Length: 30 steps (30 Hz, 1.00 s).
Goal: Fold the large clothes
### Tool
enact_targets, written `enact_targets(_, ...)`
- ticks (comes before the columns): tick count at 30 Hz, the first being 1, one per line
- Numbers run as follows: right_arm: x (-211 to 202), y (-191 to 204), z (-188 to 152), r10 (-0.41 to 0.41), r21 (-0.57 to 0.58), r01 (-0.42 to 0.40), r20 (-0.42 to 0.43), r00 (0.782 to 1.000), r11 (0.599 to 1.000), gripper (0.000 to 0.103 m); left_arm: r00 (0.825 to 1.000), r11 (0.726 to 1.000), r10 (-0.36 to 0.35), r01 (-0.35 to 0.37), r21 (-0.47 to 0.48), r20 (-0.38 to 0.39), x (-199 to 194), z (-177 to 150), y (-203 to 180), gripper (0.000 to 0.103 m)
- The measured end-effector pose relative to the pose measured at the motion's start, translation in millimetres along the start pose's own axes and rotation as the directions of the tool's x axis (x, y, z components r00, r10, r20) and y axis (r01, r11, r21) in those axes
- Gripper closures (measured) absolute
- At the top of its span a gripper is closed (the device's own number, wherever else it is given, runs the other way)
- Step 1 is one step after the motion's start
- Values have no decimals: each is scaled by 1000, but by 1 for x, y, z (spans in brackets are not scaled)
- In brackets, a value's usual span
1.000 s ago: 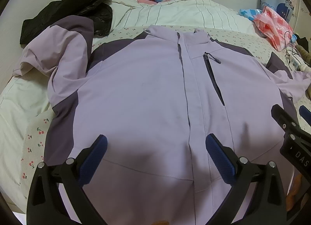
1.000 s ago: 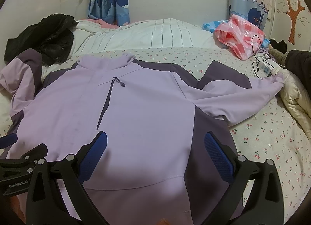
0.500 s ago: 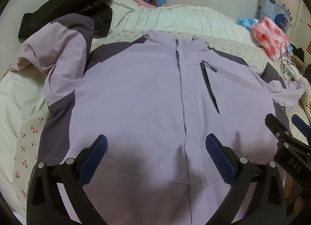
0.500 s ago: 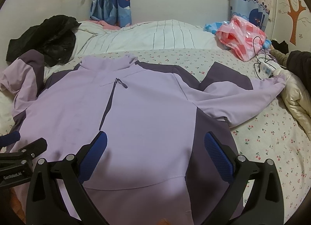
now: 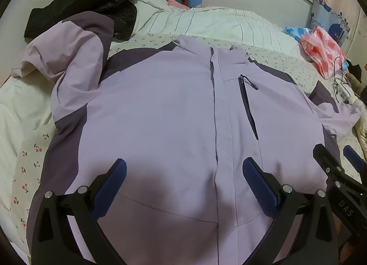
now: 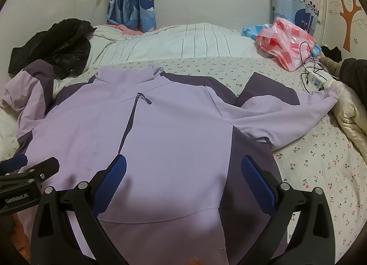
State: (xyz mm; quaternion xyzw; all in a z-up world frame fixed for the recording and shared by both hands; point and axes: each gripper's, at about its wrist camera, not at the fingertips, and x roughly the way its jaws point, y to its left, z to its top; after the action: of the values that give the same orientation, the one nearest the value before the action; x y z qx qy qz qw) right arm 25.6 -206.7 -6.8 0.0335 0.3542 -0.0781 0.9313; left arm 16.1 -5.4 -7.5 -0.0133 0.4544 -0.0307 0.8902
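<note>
I count one lilac jacket point(image 5: 165, 113) on one bed point(image 6: 321, 150), one black coat point(image 6: 64, 45), one pink checked bag point(image 6: 284, 40), one cream padded garment point(image 6: 351, 113), one white power strip point(image 6: 317, 81), two curtains, and my two pairs of jaws.

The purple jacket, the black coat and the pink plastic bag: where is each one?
purple jacket point(image 6: 174, 127), right wrist view, on the light chest panel.
black coat point(image 6: 64, 47), right wrist view, on its crumpled middle.
pink plastic bag point(image 6: 284, 40), right wrist view, on its checked side.
</note>
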Motion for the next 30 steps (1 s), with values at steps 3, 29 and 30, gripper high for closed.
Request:
enact_targets(3,1,-1,0,3,3,-3,-4,1000,1000,6,1000,1000,12,-12,2,-1,2,1,-3,6)
enact_targets(29,15,-161,56,-40,160,49,-58,998,986,6,1000,1000,-4,4,-7,-26,17,7,-3,6)
enact_targets(30,20,-186,60,-44,198,57,-70,997,979,6,1000,1000,-2,2,-5,-25,17,7,-2,6)
